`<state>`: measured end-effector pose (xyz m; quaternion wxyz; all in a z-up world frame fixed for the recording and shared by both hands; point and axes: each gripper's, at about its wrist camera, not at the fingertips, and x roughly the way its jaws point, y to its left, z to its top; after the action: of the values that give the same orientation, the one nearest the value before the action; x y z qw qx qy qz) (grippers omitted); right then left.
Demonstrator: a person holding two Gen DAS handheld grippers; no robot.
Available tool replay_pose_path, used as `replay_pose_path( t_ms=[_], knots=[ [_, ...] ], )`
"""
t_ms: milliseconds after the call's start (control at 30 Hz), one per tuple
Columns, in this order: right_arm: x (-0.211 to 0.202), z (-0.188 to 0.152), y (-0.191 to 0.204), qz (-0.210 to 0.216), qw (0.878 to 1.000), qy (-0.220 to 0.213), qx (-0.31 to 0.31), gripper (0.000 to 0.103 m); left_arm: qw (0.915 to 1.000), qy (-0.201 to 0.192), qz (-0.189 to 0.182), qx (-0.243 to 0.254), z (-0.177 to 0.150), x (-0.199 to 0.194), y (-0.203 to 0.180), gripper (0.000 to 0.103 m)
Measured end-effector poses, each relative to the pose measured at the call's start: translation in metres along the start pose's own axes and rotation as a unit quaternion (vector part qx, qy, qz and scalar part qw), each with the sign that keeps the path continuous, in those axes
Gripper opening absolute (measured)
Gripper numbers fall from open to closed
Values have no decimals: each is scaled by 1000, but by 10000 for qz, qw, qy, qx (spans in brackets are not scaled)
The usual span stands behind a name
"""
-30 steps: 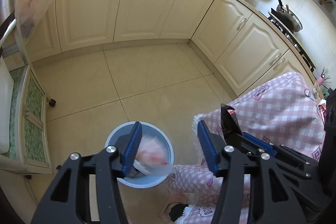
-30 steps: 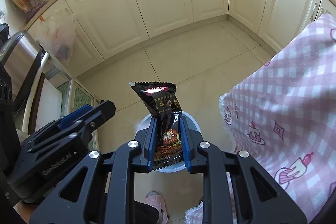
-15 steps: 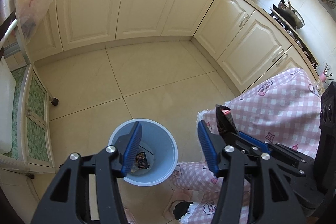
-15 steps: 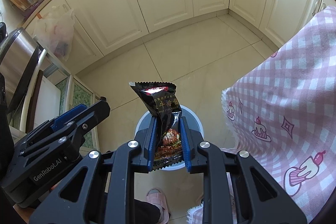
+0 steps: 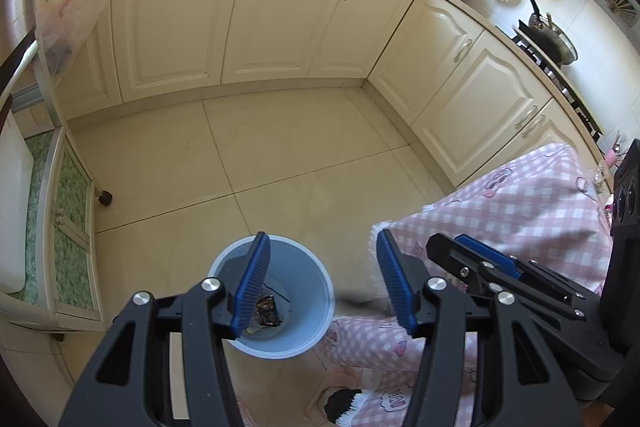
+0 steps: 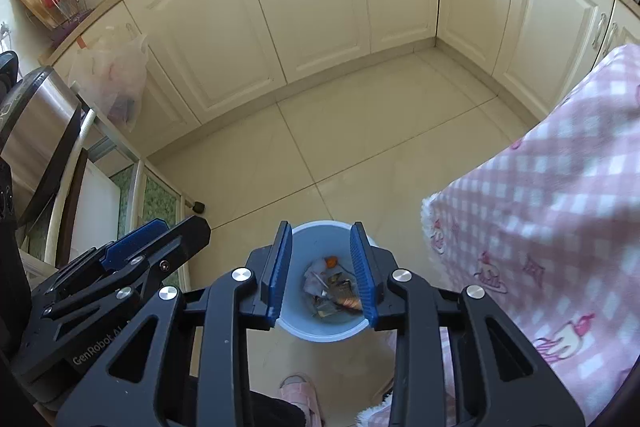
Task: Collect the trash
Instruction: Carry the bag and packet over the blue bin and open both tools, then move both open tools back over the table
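A pale blue trash bin [image 5: 304, 331] [image 6: 308, 233] stands on the tiled floor right below both grippers. Inside it lie a dark snack wrapper [image 5: 267, 311] [image 6: 340, 293] and other crumpled scraps [image 6: 316, 277]. My right gripper [image 6: 322, 275] hovers over the bin's mouth, its jaws opening with nothing between them. Over the bin's right rim my left gripper [image 5: 322, 285] stands open and empty. Each gripper shows at the edge of the other's view, the right gripper [image 5: 492, 267] and the left gripper [image 6: 132, 259].
A pink checked cloth [image 5: 520, 207] [image 6: 540, 227] hangs close on the right. Cream cabinets [image 5: 240, 11] line the far wall and right side. On the left are a cart with green panels [image 5: 68, 239], a hanging plastic bag [image 6: 112, 79] and a steel pot [image 6: 32, 131]. A slippered foot [image 6: 298, 393] is near the bin.
The right gripper has let go of the black snack packet, which now lies in the bin. A pale scrap dropped from the left gripper into the bin earlier.
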<state>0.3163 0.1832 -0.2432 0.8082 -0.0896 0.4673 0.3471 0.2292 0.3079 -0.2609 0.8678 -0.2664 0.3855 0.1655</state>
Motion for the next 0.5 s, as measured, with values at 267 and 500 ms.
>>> replay_pose_path(
  t_ms=[267,500],
  knots=[
    [-60,-1,-32,-234,9986,-459,140,32,9986,-120,-317,410,2,-26,-50,54],
    [-153,-13,-91,-706,9902,-1166,299,37,9900,-359,-868,1052,-6,-63,-138,55]
  ],
)
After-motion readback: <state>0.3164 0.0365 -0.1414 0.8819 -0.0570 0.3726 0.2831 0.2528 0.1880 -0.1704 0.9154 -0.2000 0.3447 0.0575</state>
